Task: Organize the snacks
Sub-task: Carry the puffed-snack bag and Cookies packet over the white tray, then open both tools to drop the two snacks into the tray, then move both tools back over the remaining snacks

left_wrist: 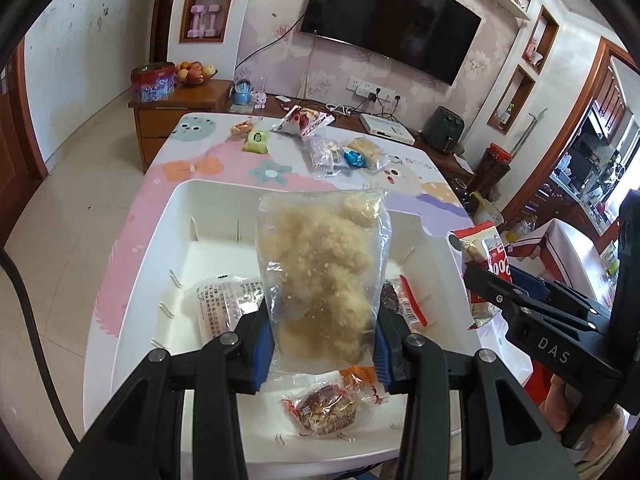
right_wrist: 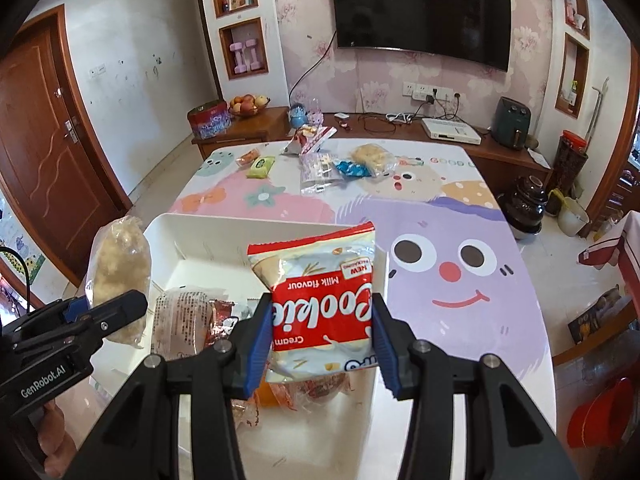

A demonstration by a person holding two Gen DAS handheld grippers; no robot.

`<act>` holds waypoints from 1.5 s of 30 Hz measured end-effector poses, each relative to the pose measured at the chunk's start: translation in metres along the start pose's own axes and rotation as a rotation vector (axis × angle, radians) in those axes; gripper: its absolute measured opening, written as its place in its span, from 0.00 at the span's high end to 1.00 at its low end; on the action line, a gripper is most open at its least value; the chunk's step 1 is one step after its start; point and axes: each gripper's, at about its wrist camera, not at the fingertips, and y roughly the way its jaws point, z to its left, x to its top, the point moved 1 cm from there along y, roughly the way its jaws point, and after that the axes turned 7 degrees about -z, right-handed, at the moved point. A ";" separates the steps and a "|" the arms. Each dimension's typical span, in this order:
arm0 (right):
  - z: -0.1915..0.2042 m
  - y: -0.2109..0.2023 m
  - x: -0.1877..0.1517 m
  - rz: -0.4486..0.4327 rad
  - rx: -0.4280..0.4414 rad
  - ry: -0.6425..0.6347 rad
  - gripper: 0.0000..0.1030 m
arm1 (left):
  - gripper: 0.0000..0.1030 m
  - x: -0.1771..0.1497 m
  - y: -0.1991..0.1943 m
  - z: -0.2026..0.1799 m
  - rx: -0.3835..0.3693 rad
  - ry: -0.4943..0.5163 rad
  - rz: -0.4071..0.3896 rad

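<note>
My left gripper (left_wrist: 324,344) is shut on a clear bag of beige puffed snack (left_wrist: 320,276) and holds it upright above the white tray (left_wrist: 144,264). My right gripper (right_wrist: 320,344) is shut on a red and white cookie packet (right_wrist: 320,292), upside down, above the tray (right_wrist: 168,232). The right gripper and its packet (left_wrist: 486,268) show at the right of the left wrist view. The left gripper with the beige bag (right_wrist: 120,276) shows at the left of the right wrist view. The tray holds several wrapped snacks, one a brown cake (left_wrist: 326,408).
More snacks lie at the table's far end: a green packet (right_wrist: 261,168), a clear bag (right_wrist: 318,174), a blue wrapper (right_wrist: 352,169), a beige bag (right_wrist: 372,156), a red and white bag (right_wrist: 308,140). A wooden cabinet (right_wrist: 256,126) stands behind.
</note>
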 end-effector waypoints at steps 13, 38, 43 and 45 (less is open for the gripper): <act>-0.005 0.009 -0.005 0.051 0.025 0.048 0.45 | 0.28 0.004 0.001 0.015 0.067 -0.040 -0.019; -0.005 0.021 -0.012 0.088 0.022 0.024 0.45 | 0.28 -0.002 0.020 0.014 0.060 -0.018 0.033; -0.005 0.031 -0.013 0.114 0.020 0.021 0.45 | 0.28 -0.004 0.032 0.017 0.052 -0.028 0.064; -0.005 0.036 -0.013 0.123 0.021 0.019 0.45 | 0.28 -0.005 0.039 0.017 0.050 -0.028 0.081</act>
